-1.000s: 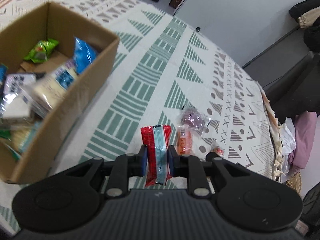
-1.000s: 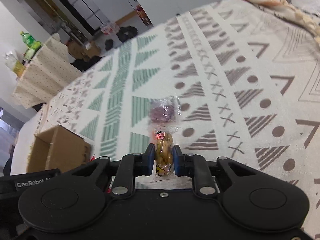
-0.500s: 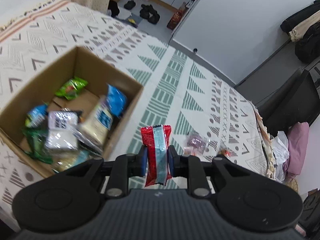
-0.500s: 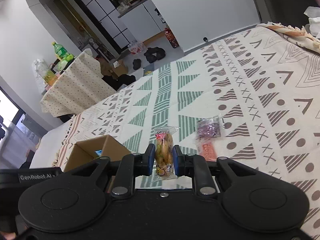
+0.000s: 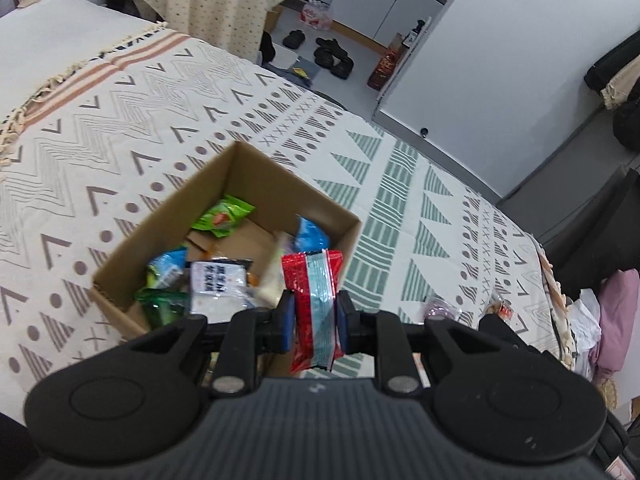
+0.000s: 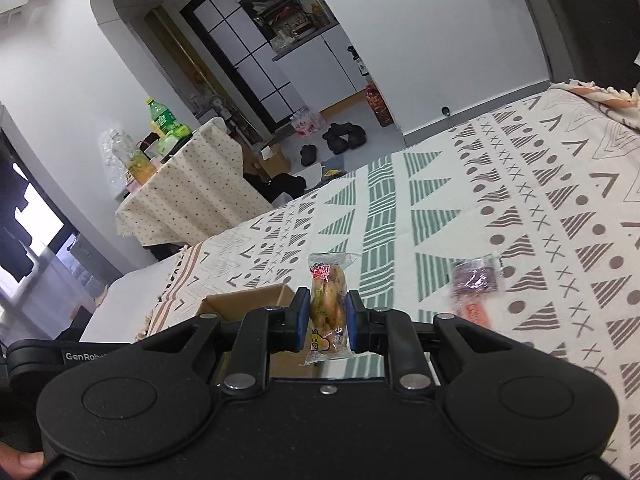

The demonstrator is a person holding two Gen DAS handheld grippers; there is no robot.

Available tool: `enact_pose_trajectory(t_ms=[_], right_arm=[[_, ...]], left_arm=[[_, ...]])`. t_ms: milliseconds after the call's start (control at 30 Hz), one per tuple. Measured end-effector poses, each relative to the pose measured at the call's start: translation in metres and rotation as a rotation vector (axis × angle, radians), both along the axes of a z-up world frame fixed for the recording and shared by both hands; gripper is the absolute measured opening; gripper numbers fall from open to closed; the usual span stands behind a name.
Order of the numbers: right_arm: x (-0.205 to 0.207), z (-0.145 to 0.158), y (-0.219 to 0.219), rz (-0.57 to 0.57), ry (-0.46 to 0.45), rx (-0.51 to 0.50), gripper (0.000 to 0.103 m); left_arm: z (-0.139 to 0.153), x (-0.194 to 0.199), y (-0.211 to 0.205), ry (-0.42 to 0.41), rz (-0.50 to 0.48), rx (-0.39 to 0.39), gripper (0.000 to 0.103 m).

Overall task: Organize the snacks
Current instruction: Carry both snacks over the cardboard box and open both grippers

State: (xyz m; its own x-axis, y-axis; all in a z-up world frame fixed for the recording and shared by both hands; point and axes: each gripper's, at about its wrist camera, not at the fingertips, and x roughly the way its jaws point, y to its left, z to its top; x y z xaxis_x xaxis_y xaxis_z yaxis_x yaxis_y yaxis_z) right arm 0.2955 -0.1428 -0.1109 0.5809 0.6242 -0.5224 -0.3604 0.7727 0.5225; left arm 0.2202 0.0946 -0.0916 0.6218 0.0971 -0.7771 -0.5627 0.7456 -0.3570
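The red packet (image 5: 314, 308) stands upright between the blue pads of the left gripper (image 5: 313, 320), its long axis running up and away from the camera, its top seam above the fingertips and its bottom edge hanging below them; the pads pinch it at mid-length. It hangs over the near right corner of the open box (image 5: 256, 164), which sits on the patterned blanket (image 5: 120, 128). In the box lie a green bag (image 5: 222, 218), a blue bag (image 5: 312, 234), a white pack (image 5: 218, 282) with dark print, and several more wrappers heaped together. The right gripper (image 6: 328, 314) pinches a clear bun pack (image 6: 328, 300), also upright, its crimped top poking above the pads. It hangs just right of the box (image 6: 244, 300). Off to the right a purple pack (image 6: 476, 278) and an orange pack (image 6: 474, 312) lie on the blanket, just beside each other.
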Motion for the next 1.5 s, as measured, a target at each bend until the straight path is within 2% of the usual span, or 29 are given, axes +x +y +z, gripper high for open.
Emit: enact_pose_trajectory(t_ms=[367,633,1167,1300,1433,1500], right_arm=[[-0.015,0.000,0.035,0.044,-0.031,0.035,0.019],[-0.016,0.002,0.052,0.091,-0.077,0.010,0.019],[-0.001,-0.009,0.093,0.139,-0.054,-0.034,0.020],[-0.003,-0.013,0.113,0.184,-0.057,-0.055,0.020],[-0.007,-0.016,0.120,0.205,-0.066,-0.061,0.020],[-0.009,-0.015,0.120,0.220,-0.068,-0.043,0.024]], left_arm=[[0.002,-0.015,0.036,0.007,0.066,0.015,0.020],[0.002,-0.013,0.063,-0.006,0.099,0.008,0.020],[-0.028,0.022,0.093,0.040,0.014,-0.034,0.021],[-0.026,0.026,0.101,0.055,-0.013,-0.034,0.027],[-0.022,0.020,0.109,0.055,0.011,-0.020,0.035],[-0.021,0.017,0.111,0.059,0.026,-0.017,0.038]])
